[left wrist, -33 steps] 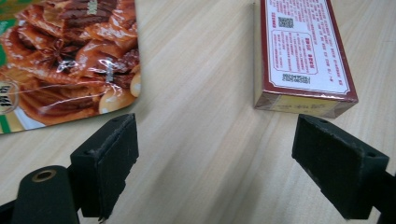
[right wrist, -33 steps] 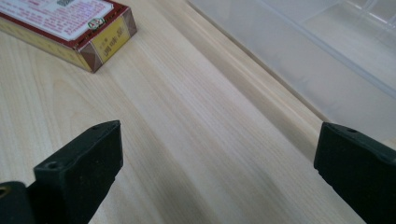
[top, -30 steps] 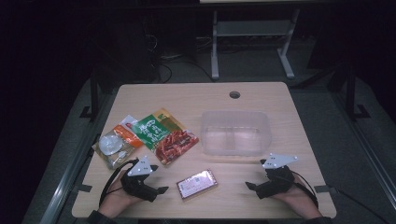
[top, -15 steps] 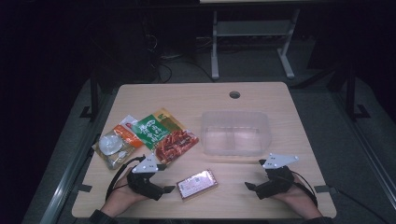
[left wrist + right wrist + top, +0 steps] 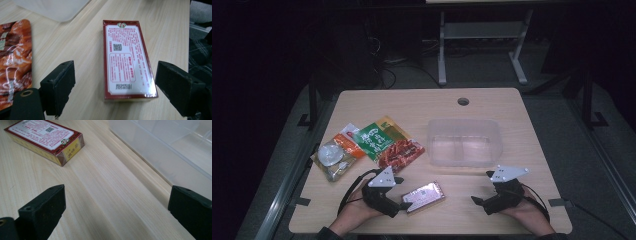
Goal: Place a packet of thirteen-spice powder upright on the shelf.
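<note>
Left gripper (image 5: 113, 87) low over the worktop (image 5: 162, 27), jaws wide apart, gripping nothing. Red-bordered box (image 5: 126, 58) lies flat between the jaws, near end just ahead, white printed face with QR code up. Right gripper (image 5: 116, 212) also spread wide, nothing held, box (image 5: 45, 138) well ahead-left.

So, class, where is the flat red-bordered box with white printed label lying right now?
In the high view, the flat red-bordered box lies on the wooden table near its front edge, before the open left gripper and in front of the clear plastic container.
</note>
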Demonstrator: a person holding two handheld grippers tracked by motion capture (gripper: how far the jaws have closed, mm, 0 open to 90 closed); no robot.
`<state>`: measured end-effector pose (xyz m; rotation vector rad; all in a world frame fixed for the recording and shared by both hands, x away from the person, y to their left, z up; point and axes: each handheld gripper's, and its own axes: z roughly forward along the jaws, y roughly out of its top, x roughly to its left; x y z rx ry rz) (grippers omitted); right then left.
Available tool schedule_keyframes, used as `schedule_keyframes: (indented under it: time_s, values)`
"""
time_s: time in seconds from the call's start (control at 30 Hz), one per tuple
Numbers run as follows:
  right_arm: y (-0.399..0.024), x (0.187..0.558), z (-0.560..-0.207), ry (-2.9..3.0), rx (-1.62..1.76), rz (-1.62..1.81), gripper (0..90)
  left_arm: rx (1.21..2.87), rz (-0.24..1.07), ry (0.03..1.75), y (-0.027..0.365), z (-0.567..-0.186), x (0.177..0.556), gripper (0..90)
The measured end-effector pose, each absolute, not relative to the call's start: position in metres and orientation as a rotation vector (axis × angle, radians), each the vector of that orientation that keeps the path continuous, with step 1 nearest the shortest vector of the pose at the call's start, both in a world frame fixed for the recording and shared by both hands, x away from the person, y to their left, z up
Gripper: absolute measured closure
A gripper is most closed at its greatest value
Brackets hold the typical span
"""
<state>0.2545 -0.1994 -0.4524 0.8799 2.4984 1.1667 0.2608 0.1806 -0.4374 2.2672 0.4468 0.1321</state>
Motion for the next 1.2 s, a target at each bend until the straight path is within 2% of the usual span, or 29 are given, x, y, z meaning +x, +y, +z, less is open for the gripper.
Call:
schedule_keyframes:
  time_s: [0.3,0.7,1.03,1.2]
  values:
    - [-0.197,0.256,-0.453,2.517,0.869,1.181,1.0,2.305,0.097,0.415,0.162,-0.444,0.262,15.8]
    - [-0.196,0.256,-0.453,2.518,0.855,1.183,1.0,2.371,0.090,0.424,0.164,-0.457,0.252,16.4]
    - [-0.196,0.256,-0.453,2.520,0.853,1.184,1.1,2.389,0.062,0.442,0.170,-0.459,0.252,29.6]
    - [-0.195,0.255,-0.452,2.524,0.852,1.186,1.3,2.399,0.066,0.432,0.170,-0.459,0.252,30.9]
